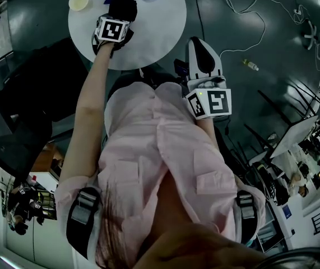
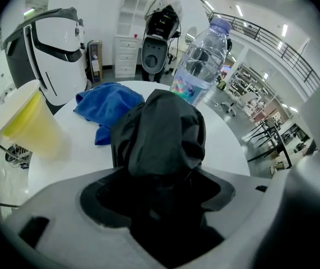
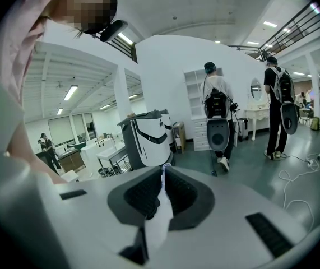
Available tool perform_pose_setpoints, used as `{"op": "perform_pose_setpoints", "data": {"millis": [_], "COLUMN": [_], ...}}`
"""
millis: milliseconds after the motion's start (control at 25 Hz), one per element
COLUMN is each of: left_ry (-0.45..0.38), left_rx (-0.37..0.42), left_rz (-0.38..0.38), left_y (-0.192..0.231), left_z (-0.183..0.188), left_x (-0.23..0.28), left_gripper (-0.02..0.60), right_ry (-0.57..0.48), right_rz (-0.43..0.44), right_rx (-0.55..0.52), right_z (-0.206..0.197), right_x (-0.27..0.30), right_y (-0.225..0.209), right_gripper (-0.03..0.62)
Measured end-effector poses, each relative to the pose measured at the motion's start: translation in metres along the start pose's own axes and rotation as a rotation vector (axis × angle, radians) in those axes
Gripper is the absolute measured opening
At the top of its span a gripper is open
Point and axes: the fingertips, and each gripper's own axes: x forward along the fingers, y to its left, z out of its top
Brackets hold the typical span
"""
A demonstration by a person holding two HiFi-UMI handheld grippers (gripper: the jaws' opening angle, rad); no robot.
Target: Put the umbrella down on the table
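Note:
The black folded umbrella (image 1: 123,7) is over the near part of the round white table (image 1: 154,32), with my left gripper (image 1: 117,17) shut on it. In the left gripper view its crumpled black fabric (image 2: 160,130) fills the space between the jaws of that gripper (image 2: 160,175) and bulges out over the tabletop (image 2: 221,144). Whether it touches the table I cannot tell. My right gripper (image 1: 200,43) is held off the table by the person's right side. Its jaws (image 3: 162,175) are shut with nothing between them.
On the table beyond the umbrella lie a blue cloth (image 2: 106,108), a yellowish cup (image 2: 28,125) at the left and a clear water bottle (image 2: 202,58) at the right. A black chair (image 1: 19,116) stands left of the person. Cables (image 1: 249,15) trail over the dark floor.

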Motion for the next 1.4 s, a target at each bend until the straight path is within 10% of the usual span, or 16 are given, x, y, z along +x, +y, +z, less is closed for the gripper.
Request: {"op": "perform_pose_setpoints", "data": {"millis": [1000, 1400], "left_ry": [-0.171, -0.416], "left_rx": [-0.062, -0.114], "left_rz": [-0.093, 0.012], "left_y": [-0.019, -0.009], "left_z": [0.019, 0.046], "left_x": [-0.062, -0.123], "left_gripper": [0.329, 0.020], "right_ry": [-0.021, -0.045], "right_rz": [0.064, 0.090], "right_rx": [0.003, -0.007], "right_z": [0.002, 0.004], "right_x": [-0.009, -0.014], "right_y": [0.006, 0.015], "right_gripper": [0.040, 0.040]}}
